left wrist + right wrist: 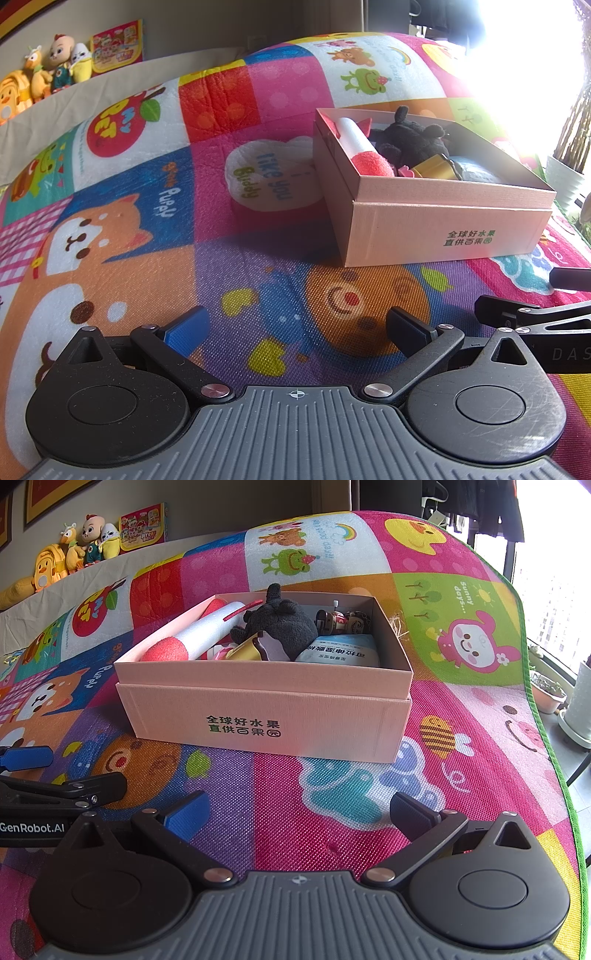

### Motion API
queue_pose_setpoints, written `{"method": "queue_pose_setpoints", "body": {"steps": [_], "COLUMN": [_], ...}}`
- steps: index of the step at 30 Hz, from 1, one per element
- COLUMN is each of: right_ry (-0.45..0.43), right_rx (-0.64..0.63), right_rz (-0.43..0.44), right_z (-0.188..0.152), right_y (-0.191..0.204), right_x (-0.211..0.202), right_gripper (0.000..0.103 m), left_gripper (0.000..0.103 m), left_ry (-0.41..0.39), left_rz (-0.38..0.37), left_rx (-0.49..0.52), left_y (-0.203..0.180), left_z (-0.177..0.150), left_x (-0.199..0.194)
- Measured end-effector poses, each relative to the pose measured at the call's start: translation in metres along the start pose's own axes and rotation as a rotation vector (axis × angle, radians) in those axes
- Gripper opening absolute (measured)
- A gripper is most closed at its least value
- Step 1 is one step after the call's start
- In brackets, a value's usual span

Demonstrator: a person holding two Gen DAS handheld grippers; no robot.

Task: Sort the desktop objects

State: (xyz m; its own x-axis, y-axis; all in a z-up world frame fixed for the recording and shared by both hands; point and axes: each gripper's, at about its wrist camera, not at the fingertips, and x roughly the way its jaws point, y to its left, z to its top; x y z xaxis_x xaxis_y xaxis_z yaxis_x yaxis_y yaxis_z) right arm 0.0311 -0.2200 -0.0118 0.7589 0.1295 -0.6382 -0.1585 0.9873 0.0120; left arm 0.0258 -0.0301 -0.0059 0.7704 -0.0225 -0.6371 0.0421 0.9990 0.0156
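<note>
A pink cardboard box (258, 716) (443, 229) stands on the colourful play mat. Inside lie a white foam roll with a red end (207, 635) (354, 140), a black plush toy (280, 624) (410, 138), a gold item (245, 651) (432, 170), a blue-white packet (343, 650) and small figurines (340, 620). My left gripper (295, 328) is open and empty over the mat, left of and in front of the box. My right gripper (299, 812) is open and empty in front of the box.
The play mat (461, 686) covers the surface; its green edge (535, 716) drops off at the right. Plush toys (77, 550) and a picture box (144, 526) line the back left. Plant pots (583, 709) stand beyond the right edge. The left gripper shows in the right wrist view (44, 775).
</note>
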Motion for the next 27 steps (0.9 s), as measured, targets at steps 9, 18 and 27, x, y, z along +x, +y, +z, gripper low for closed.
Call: {"method": "queue_pose_setpoints", "body": {"steps": [9, 18, 27], "right_ry": [0.000, 0.000, 0.000], "right_rx": [0.000, 0.000, 0.000], "right_rz": [0.000, 0.000, 0.000], "right_z": [0.0000, 0.0003, 0.0006], "right_y": [-0.0005, 0.0000, -0.0005], "right_x": [-0.0001, 0.0003, 0.0005], "right_gripper": [0.103, 0.103, 0.103], "left_gripper": [0.103, 0.103, 0.103], "left_ry": [0.000, 0.000, 0.049], "left_rz": [-0.001, 0.001, -0.005], "left_rx": [-0.001, 0.001, 0.011], "left_y": [-0.0002, -0.0004, -0.0009], "left_z": [-0.0001, 0.0002, 0.0004], "left_x": [-0.0004, -0.0002, -0.0054]}}
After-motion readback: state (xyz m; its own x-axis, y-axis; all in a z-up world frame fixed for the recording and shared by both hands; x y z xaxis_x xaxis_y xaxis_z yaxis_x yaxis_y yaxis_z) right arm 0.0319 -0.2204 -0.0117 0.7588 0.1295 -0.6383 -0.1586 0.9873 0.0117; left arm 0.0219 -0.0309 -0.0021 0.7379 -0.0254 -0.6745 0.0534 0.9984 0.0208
